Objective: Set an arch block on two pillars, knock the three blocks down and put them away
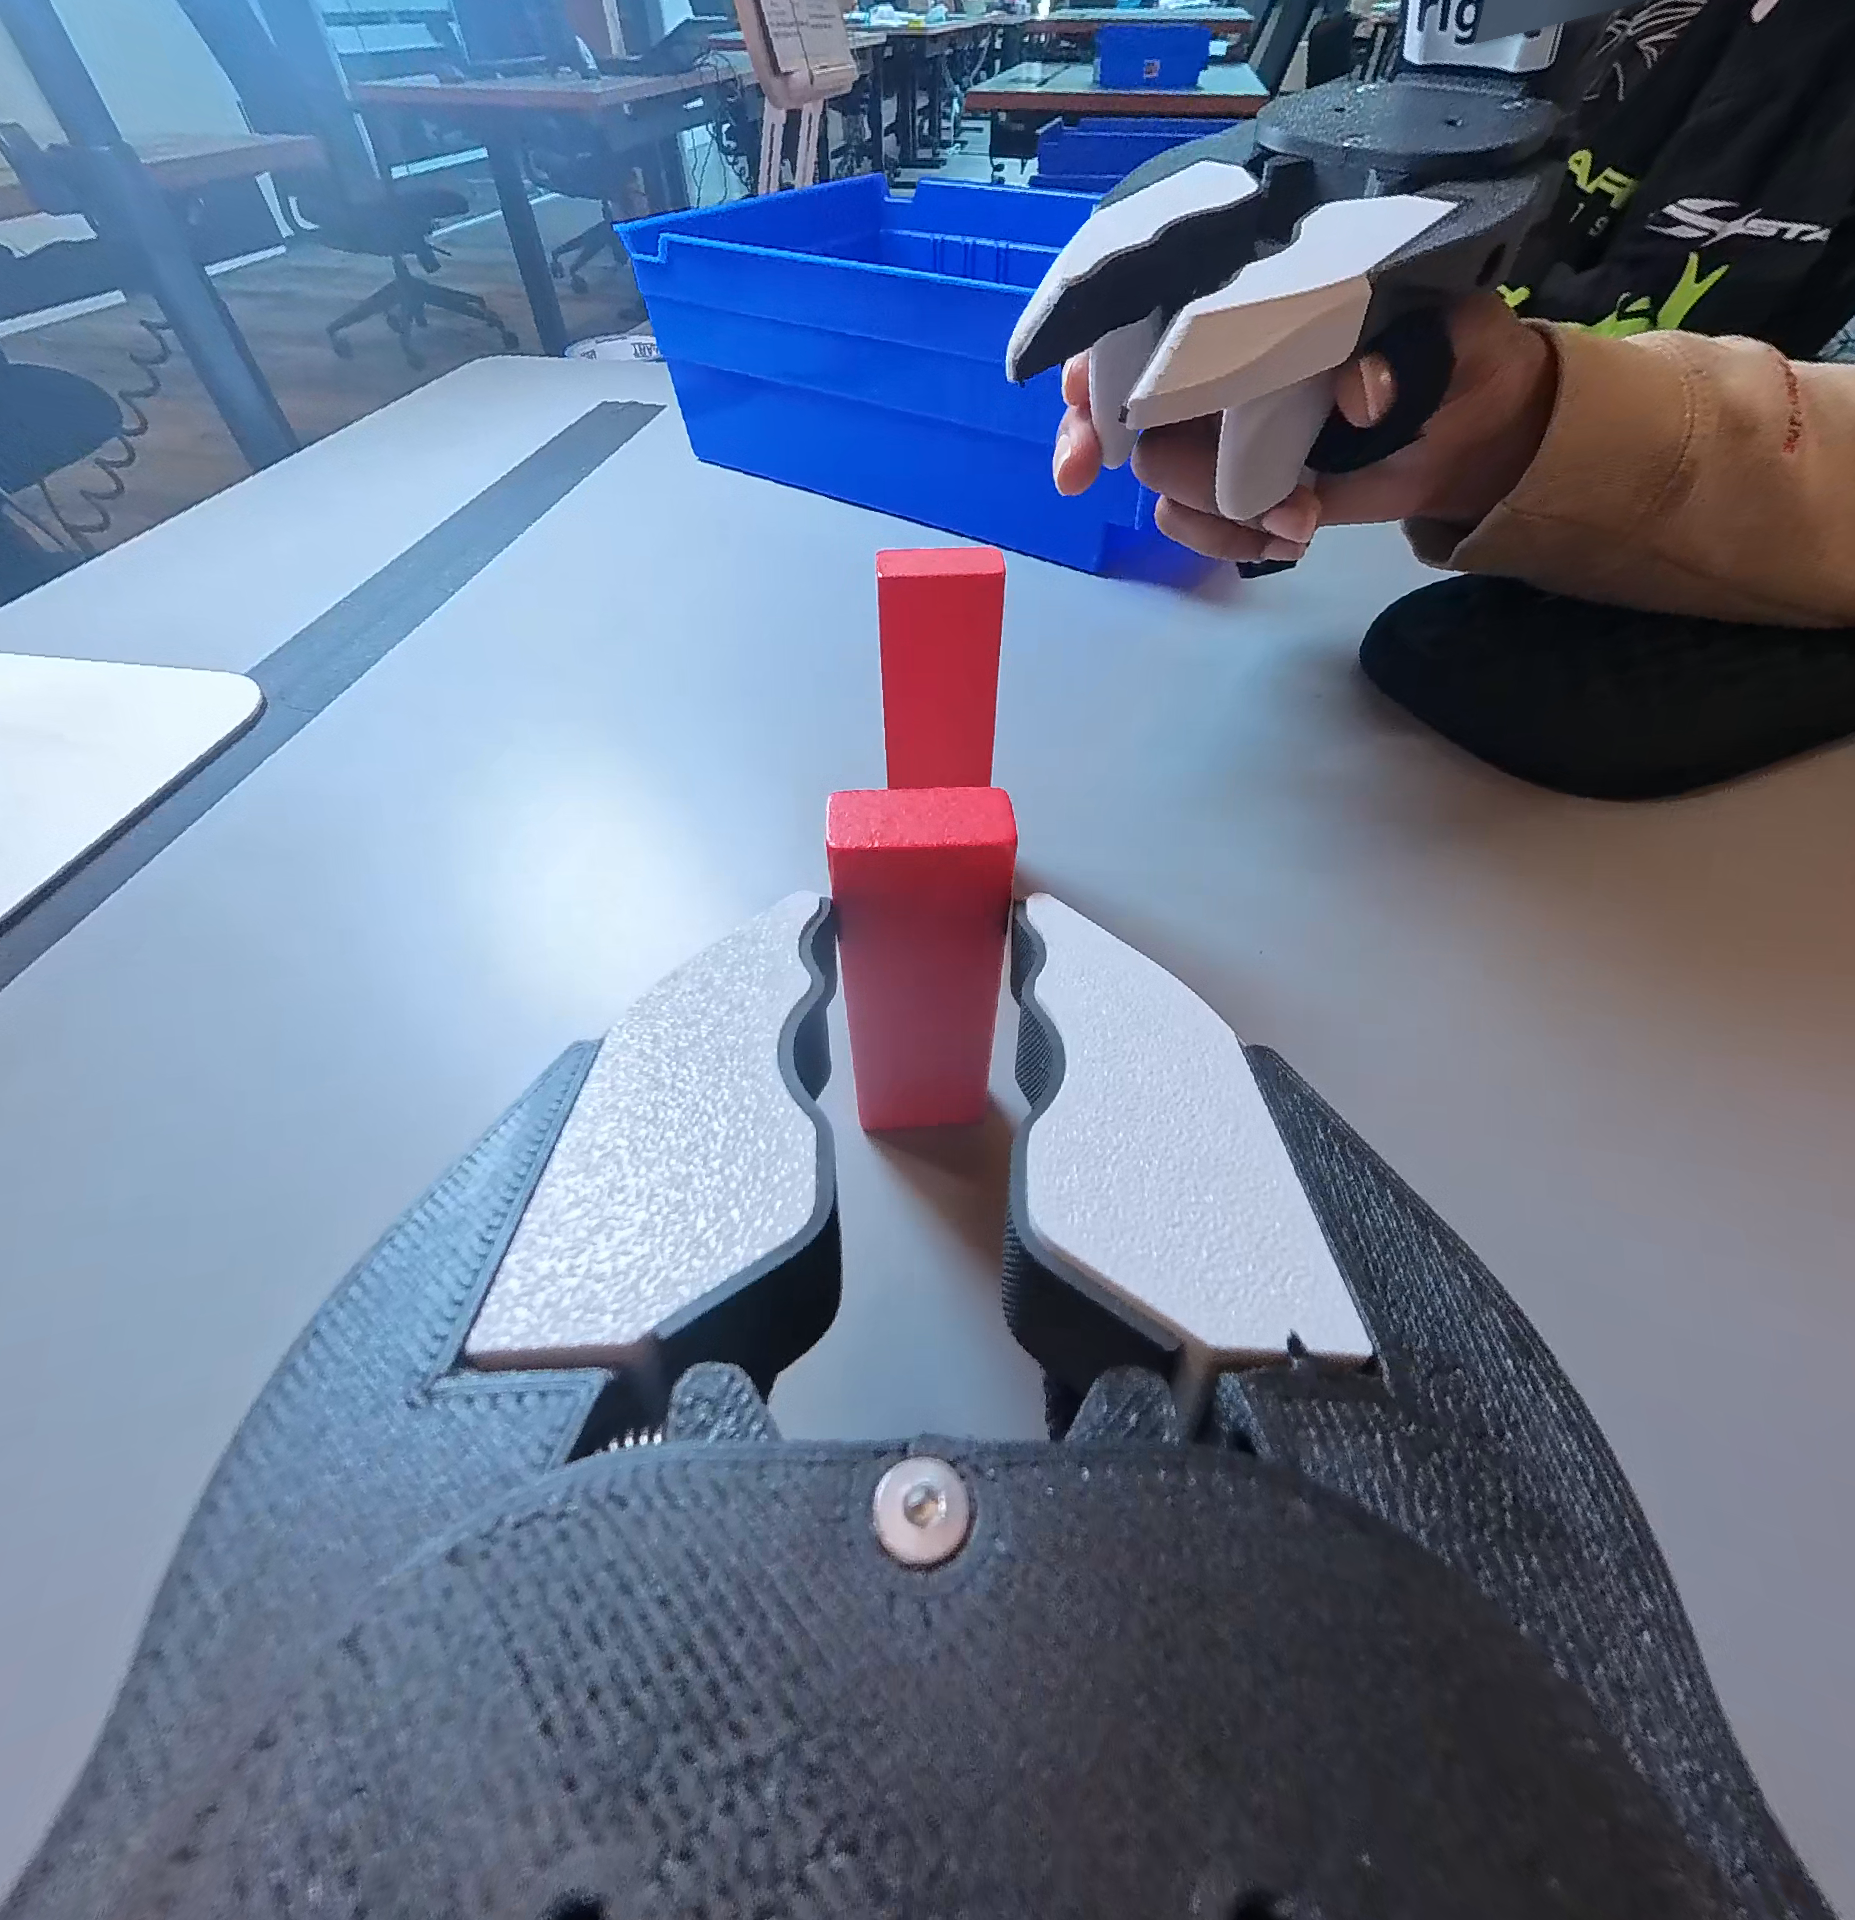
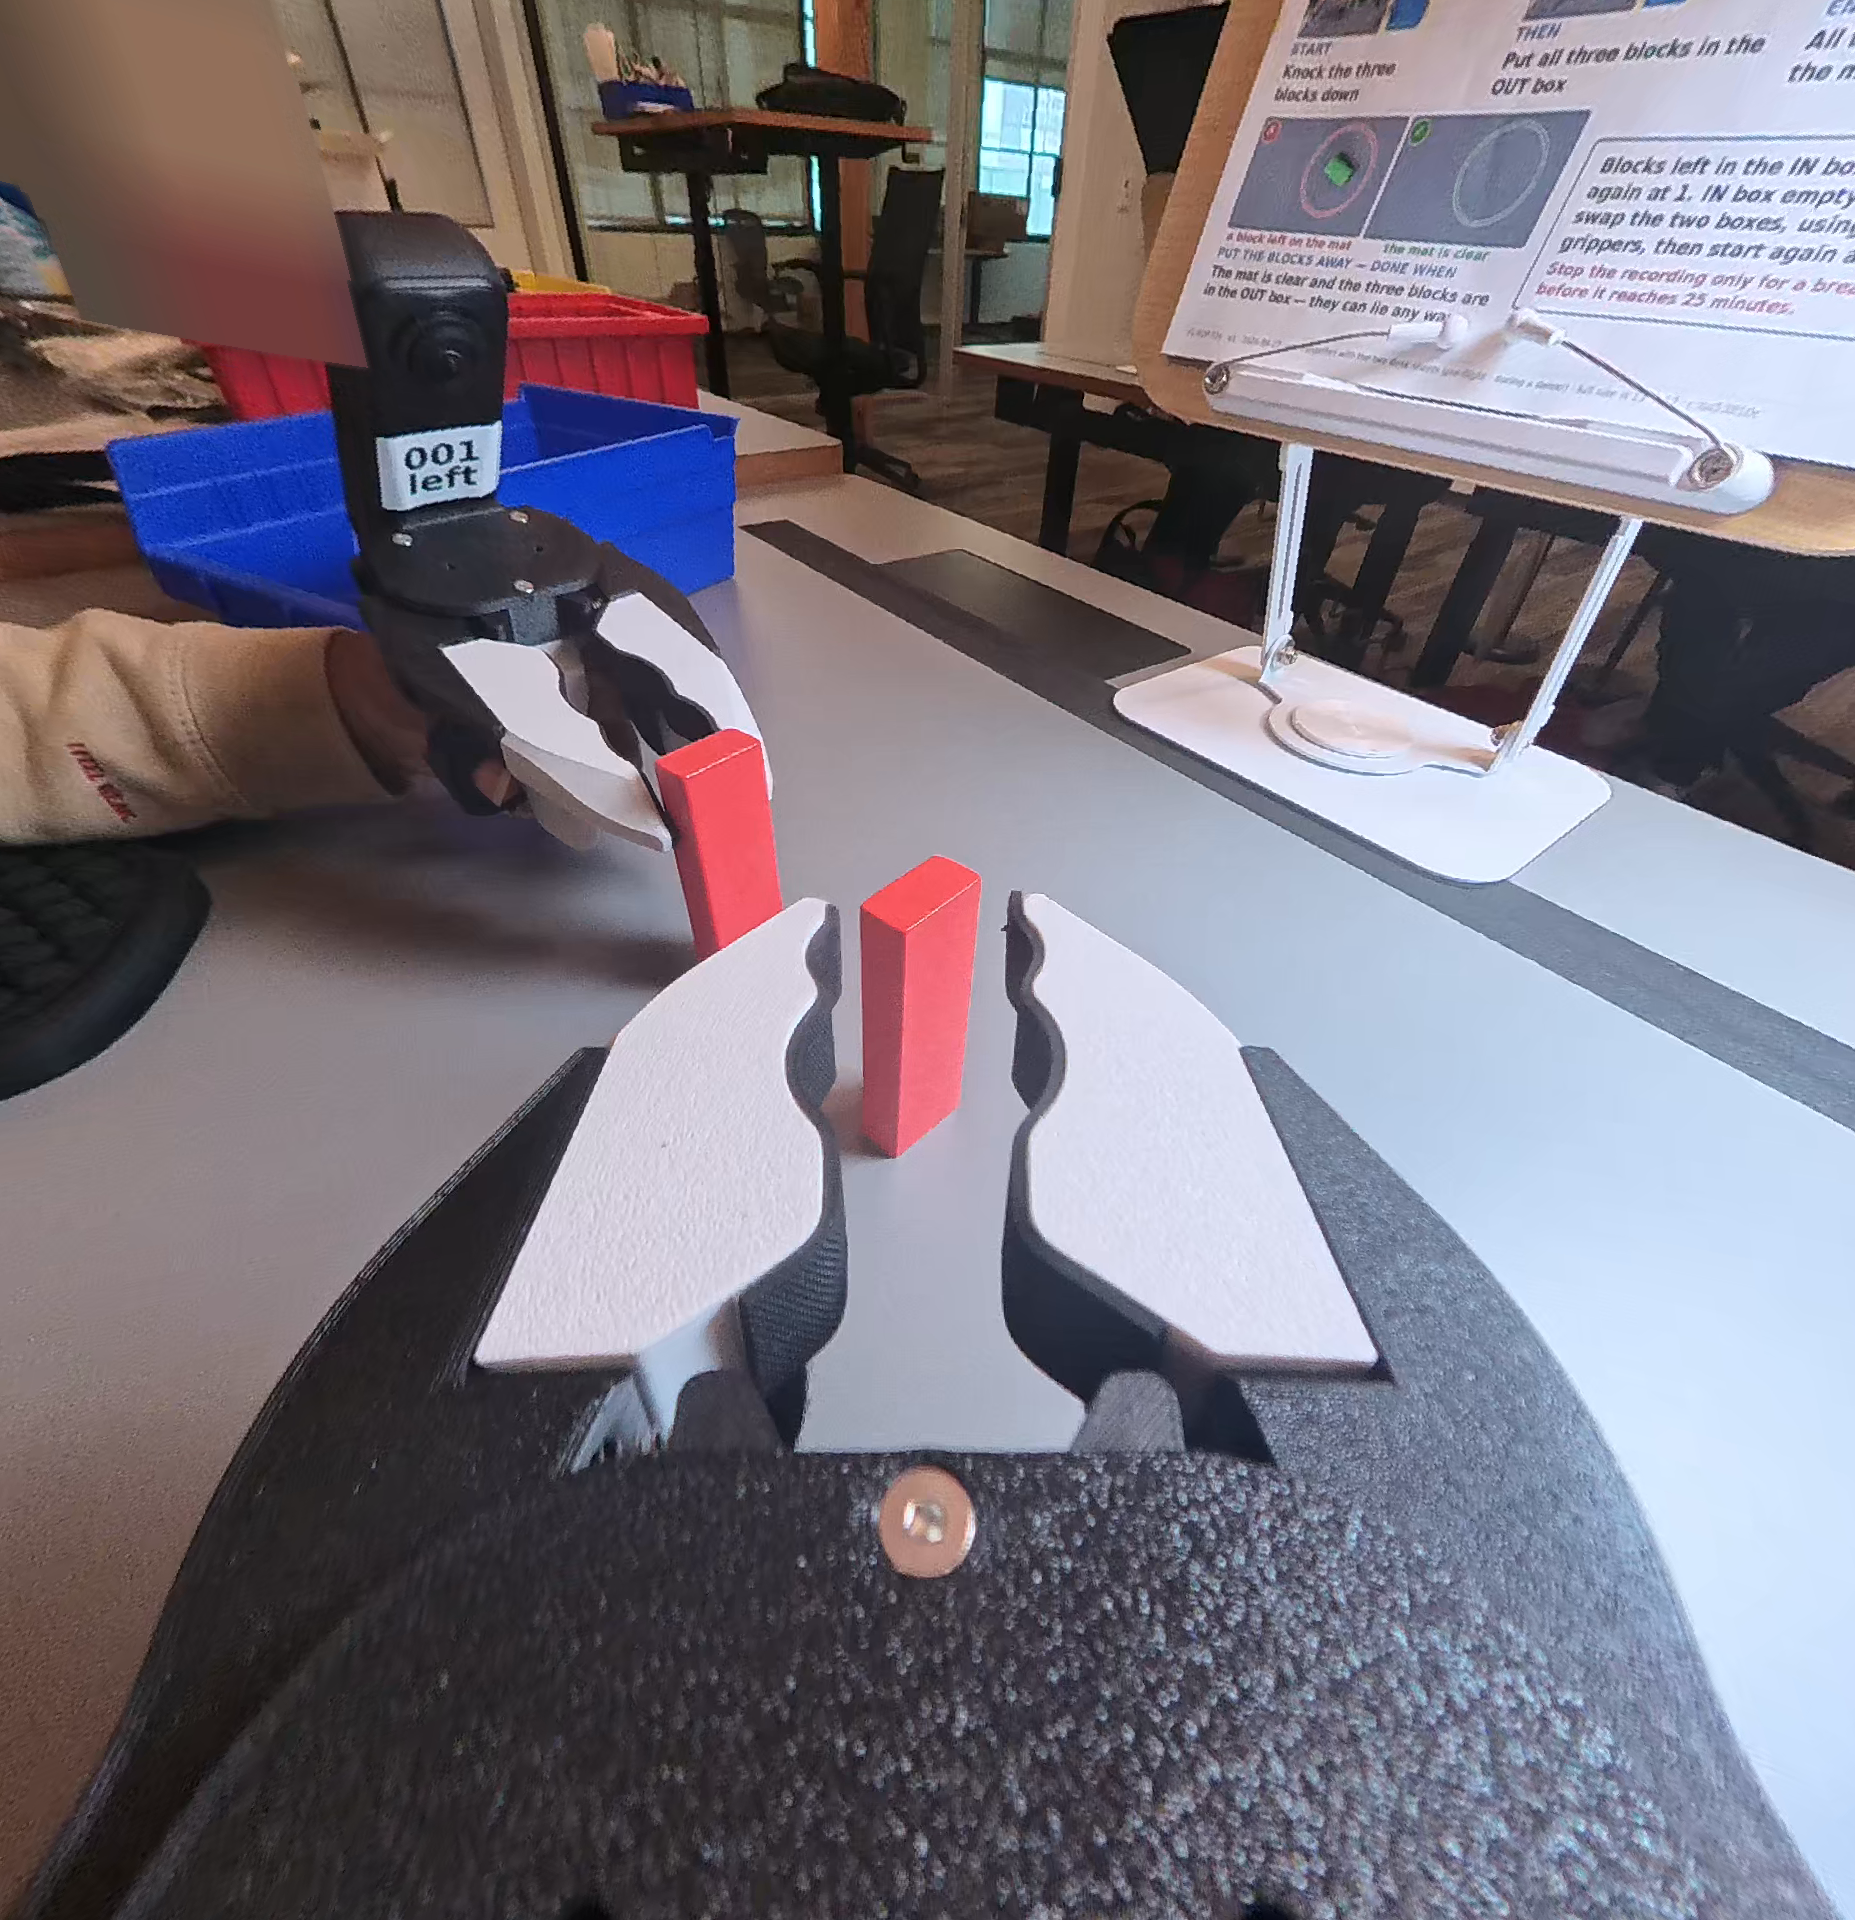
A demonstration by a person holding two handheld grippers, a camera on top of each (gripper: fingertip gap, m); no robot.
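Two red pillar blocks stand upright on the grey table, a short gap apart. My left gripper (image 1: 918,914) is shut on the near pillar (image 1: 918,997), fingertips touching both its sides near the top. The right wrist view shows this grip (image 2: 710,800) on that pillar (image 2: 725,862). The far pillar (image 1: 938,665) stands free. My right gripper (image 2: 918,904) is open and empty, and the free pillar (image 2: 918,1018) shows through its gap, untouched. In the left wrist view the right gripper (image 1: 1070,393) hovers above and to the right of the pillars. No arch block is in view.
A blue bin (image 1: 850,343) stands behind the pillars by the right gripper. Another blue bin (image 2: 611,468) and a red bin (image 2: 601,343) sit behind the left gripper. A white stand (image 2: 1359,748) holds a sheet. A black pad (image 1: 1629,696) lies under the person's arm. There is about 12 centimetres between the tips of the two grippers.
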